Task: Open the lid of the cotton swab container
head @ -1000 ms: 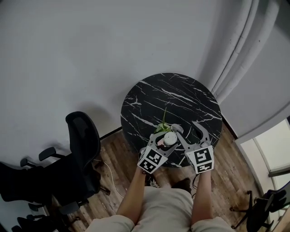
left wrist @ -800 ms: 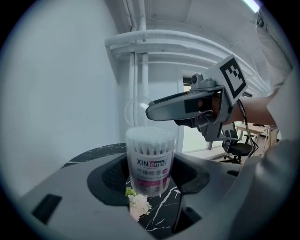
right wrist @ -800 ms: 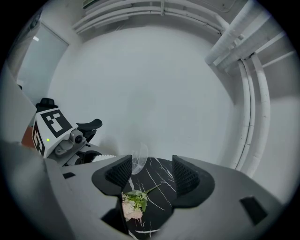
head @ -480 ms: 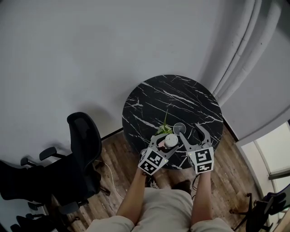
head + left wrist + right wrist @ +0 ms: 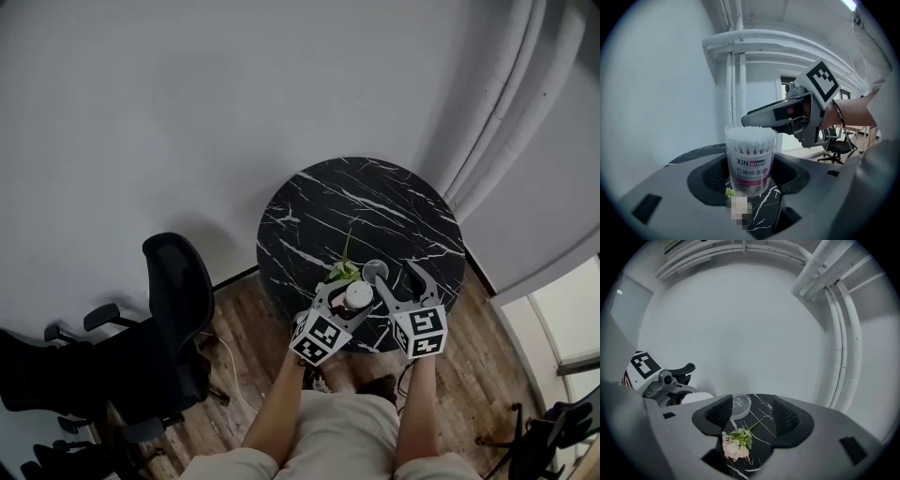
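Observation:
The cotton swab container (image 5: pixel 357 296) stands upright near the front edge of the round black marble table (image 5: pixel 356 197), and my left gripper (image 5: pixel 353 298) is shut on it. In the left gripper view the container (image 5: pixel 750 161) shows a clear wall, a printed label and bare white swab tips at its uncovered top, between the jaws of the left gripper (image 5: pixel 750 174). Its clear round lid (image 5: pixel 375 271) lies flat on the table. The right gripper (image 5: pixel 395 273) stands open beside it. In the right gripper view the lid (image 5: pixel 740 405) rests by the left pad of the right gripper (image 5: pixel 750 416), untouched.
A small flower sprig (image 5: pixel 342 266) lies on the table between container and lid, also seen as a sprig (image 5: pixel 736 444) under the right jaws. A black office chair (image 5: pixel 175 281) stands left of the table on wood floor. Curtains (image 5: pixel 511 103) hang at right.
The head view has drifted slightly. The lid rests on the table just off the right gripper's left finger; the left gripper keeps its hold on the container.

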A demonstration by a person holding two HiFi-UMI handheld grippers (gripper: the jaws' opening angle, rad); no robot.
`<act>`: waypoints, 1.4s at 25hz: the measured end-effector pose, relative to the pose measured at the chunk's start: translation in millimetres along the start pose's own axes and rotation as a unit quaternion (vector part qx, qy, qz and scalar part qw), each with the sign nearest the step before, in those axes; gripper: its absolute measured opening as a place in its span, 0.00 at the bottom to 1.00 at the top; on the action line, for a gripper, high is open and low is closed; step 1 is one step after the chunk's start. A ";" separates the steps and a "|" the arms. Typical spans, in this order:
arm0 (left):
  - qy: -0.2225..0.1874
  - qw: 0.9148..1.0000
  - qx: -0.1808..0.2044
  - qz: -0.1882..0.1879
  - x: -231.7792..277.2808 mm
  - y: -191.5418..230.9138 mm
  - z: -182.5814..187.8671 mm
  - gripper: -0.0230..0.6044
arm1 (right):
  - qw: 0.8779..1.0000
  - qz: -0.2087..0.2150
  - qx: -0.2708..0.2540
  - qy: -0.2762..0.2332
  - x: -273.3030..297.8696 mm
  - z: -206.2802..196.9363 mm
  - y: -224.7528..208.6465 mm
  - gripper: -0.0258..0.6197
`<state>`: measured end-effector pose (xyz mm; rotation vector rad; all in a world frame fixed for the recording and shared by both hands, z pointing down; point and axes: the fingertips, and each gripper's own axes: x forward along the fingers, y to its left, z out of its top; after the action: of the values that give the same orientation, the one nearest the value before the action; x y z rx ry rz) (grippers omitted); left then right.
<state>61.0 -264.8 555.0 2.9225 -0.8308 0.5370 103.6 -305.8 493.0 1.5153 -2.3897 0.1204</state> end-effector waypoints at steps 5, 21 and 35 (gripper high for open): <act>-0.001 1.000 0.001 0.003 -2.4 2.1 0.6 0.46 | 1.000 0.006 0.022 0.003 2.0 -4.0 1.6 0.48; -0.005 0.999 -0.019 0.044 -8.1 27.7 -2.2 0.46 | 0.988 0.143 0.024 -0.058 -11.5 26.5 52.0 0.47; -0.006 0.996 -0.033 0.080 -19.7 49.3 -5.6 0.46 | 0.986 0.140 0.084 -0.024 3.7 9.7 53.9 0.47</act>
<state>18.0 -296.2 551.4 2.8175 -1.0683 0.4917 51.9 -287.6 489.9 1.2497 -2.6788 0.3600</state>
